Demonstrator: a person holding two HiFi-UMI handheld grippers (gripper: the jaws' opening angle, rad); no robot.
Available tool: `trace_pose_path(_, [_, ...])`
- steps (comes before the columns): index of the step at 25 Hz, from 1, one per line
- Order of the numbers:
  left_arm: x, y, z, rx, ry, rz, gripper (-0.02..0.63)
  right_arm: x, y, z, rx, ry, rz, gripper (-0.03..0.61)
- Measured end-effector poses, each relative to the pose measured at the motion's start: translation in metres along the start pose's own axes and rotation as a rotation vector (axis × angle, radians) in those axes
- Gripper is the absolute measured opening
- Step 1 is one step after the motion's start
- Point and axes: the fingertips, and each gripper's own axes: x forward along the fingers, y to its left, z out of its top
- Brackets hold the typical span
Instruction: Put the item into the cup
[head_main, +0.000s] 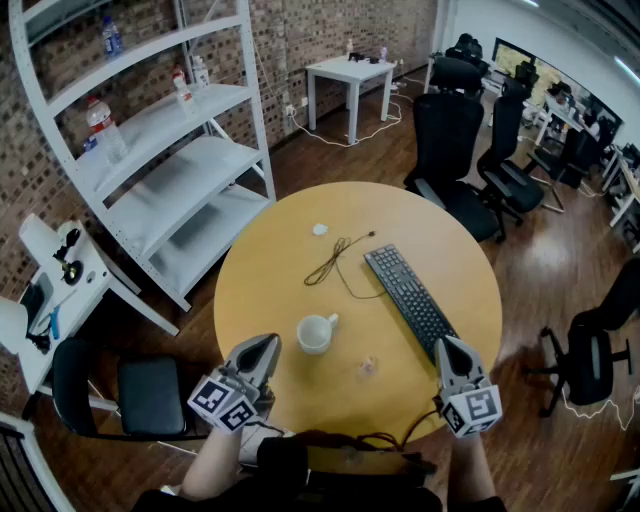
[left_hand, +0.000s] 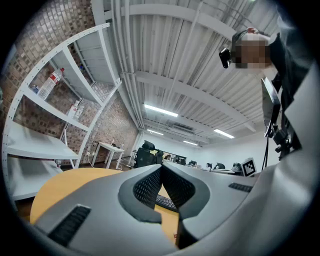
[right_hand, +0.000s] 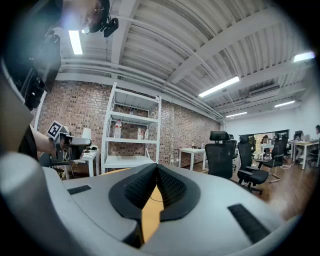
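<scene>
- Brick walls and a brown wood floor go around a round yellow tabletop (head_main: 290, 270).
- A white shelf (head_main: 170, 175) with a few bottles stands to the left by the brick wall, and black office chairs (head_main: 445, 130) stand behind the tabletop.
- A white cup (head_main: 316, 333) stands upright near the front of the tabletop, and its handle points away to the right.
- The item (head_main: 367, 367) is small and pale pink. It lies on the tabletop, to the right of the cup and a bit nearer to the person. It does not touch the cup.
- A black keyboard (head_main: 410, 300) lies slanted on the right side.
- A thin dark cable (head_main: 335, 260) lies curled behind the cup, and a small white thing (head_main: 320, 229) lies further back.
- The left gripper (head_main: 267, 342) hangs at the front edge, just left of the cup. Its jaws are closed with nothing in them.
- The right gripper (head_main: 446, 345) hangs at the front right edge, by the near end of the keyboard. Its jaws are closed too and hold nothing.
</scene>
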Motion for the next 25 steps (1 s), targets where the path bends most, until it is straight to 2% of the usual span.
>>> trace_pose_path(3, [-0.001,0.005,0.004,0.006,-0.003,0.006,0.003,0.013,0.009,-0.016,0.029,0.054,0.035,0.012])
trace_pose_path(4, [-0.001,0.006,0.006,0.007,-0.005,0.008,0.003,0.018,0.013,-0.021,0.037,0.074,0.050,0.036])
trace_pose_path(5, [-0.002,0.007,0.006,0.007,-0.007,0.011,0.003,0.021,0.016,-0.026,0.044,0.095,0.065,0.112])
trace_pose_path(6, [-0.003,0.009,0.006,0.005,-0.009,0.016,0.003,0.025,0.019,-0.029,0.048,0.112,0.079,0.123])
trace_pose_path(11, [-0.020,0.023,0.007,-0.007,-0.016,0.063,0.003,0.041,0.030,-0.036,0.008,0.161,0.120,0.123])
trace_pose_path(16, [-0.034,0.033,0.004,-0.021,-0.016,0.104,0.003,0.059,0.048,-0.076,-0.074,0.292,0.190,0.123])
trace_pose_path(25, [-0.057,0.055,0.000,-0.052,-0.004,0.180,0.003,0.070,0.080,-0.141,-0.054,0.529,0.364,0.123])
